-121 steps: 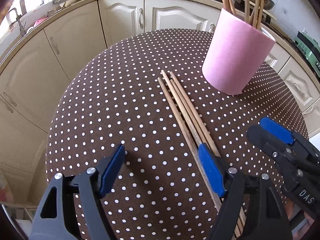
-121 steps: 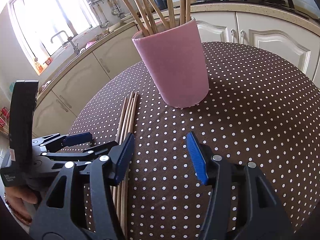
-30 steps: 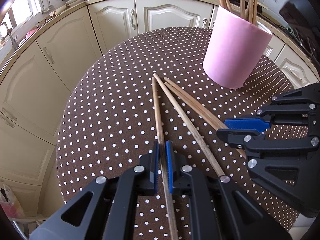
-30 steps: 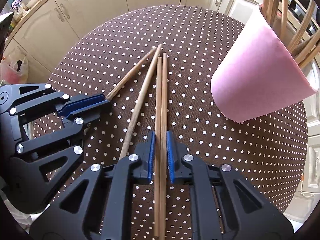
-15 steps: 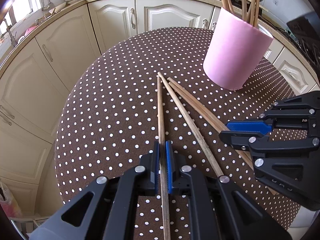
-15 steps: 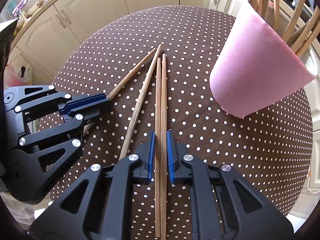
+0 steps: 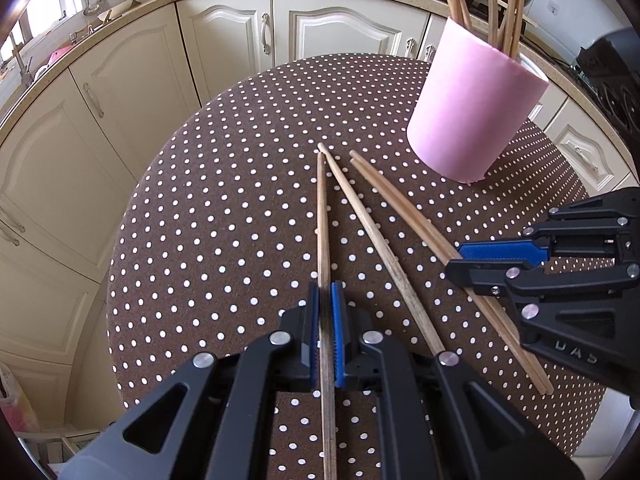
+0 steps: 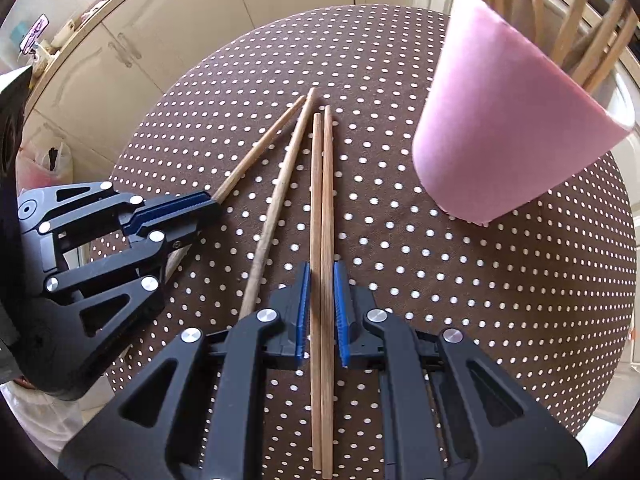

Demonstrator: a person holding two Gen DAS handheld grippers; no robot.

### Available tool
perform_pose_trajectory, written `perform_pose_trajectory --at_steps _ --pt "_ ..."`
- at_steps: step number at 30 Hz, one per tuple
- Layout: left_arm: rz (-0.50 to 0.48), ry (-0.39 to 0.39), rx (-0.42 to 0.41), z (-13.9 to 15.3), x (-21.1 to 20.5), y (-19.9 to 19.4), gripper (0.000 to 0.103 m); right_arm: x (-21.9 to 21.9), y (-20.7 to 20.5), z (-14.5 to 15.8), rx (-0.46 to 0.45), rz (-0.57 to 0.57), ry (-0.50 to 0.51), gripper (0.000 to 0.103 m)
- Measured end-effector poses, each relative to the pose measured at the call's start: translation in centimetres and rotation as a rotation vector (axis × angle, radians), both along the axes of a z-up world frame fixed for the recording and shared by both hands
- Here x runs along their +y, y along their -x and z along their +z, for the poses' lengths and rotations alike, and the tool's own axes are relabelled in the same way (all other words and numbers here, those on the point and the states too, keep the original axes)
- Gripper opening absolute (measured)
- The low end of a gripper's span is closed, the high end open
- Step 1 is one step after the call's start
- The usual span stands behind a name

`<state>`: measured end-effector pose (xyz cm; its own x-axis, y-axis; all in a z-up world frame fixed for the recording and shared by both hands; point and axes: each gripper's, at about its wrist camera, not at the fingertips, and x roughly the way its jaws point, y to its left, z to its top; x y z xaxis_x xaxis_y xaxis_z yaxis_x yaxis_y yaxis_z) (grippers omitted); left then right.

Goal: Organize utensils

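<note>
- Left wrist view: the left gripper [image 7: 325,332] at the bottom centre is clamped nearly shut on a single chopstick [image 7: 322,216]. A few seconds ago its jaws stood wide over the bundle.
- That chopstick has swung away from the others, its tip now near the frame's middle, so the bundle is split.
- A loose chopstick [image 7: 376,240] lies on the dotted tablecloth [image 7: 224,208] just to the right.
- The pink cup [image 7: 476,116], upper right, already holds several sticks.
- Right wrist view: the right gripper [image 8: 321,312] at the bottom centre is closed on a pair of chopsticks [image 8: 322,200] lying side by side. Earlier it was open.
- Both loads look ready to lift towards the cup at the upper right; one stick remains for later.
</note>
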<state>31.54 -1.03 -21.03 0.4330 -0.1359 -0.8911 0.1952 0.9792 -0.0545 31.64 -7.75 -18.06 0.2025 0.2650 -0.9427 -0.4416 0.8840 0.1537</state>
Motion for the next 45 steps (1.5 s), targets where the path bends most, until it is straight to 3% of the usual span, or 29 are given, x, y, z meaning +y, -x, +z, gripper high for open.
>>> perform_pose_trajectory --at_steps 11,21,23,26,32,45 --pt "0.002 0.004 0.005 0.0 0.2 -0.2 0.007 -2.7 -1.9 1.1 -0.005 -0.035 -0.002 0.013" --pt "-0.005 -0.015 0.003 0.0 -0.3 -0.3 0.007 -1.8 -2.3 0.6 -0.017 -0.006 0.075 0.013" --pt "-0.007 -0.021 -0.003 0.1 -0.5 -0.3 0.006 -0.9 -1.9 0.3 -0.038 -0.002 0.097 0.007" --pt "0.001 -0.02 -0.013 0.0 -0.8 -0.2 0.006 -0.9 -1.4 0.4 -0.045 -0.007 0.069 0.007" --pt "-0.007 0.014 -0.133 1.8 -1.3 1.3 0.006 -2.5 0.3 2.5 -0.128 -0.015 -0.047 0.007" --pt "-0.051 0.126 -0.479 10.2 -3.8 5.1 0.006 -8.6 5.8 10.7 -0.451 -0.057 -0.32 0.007"
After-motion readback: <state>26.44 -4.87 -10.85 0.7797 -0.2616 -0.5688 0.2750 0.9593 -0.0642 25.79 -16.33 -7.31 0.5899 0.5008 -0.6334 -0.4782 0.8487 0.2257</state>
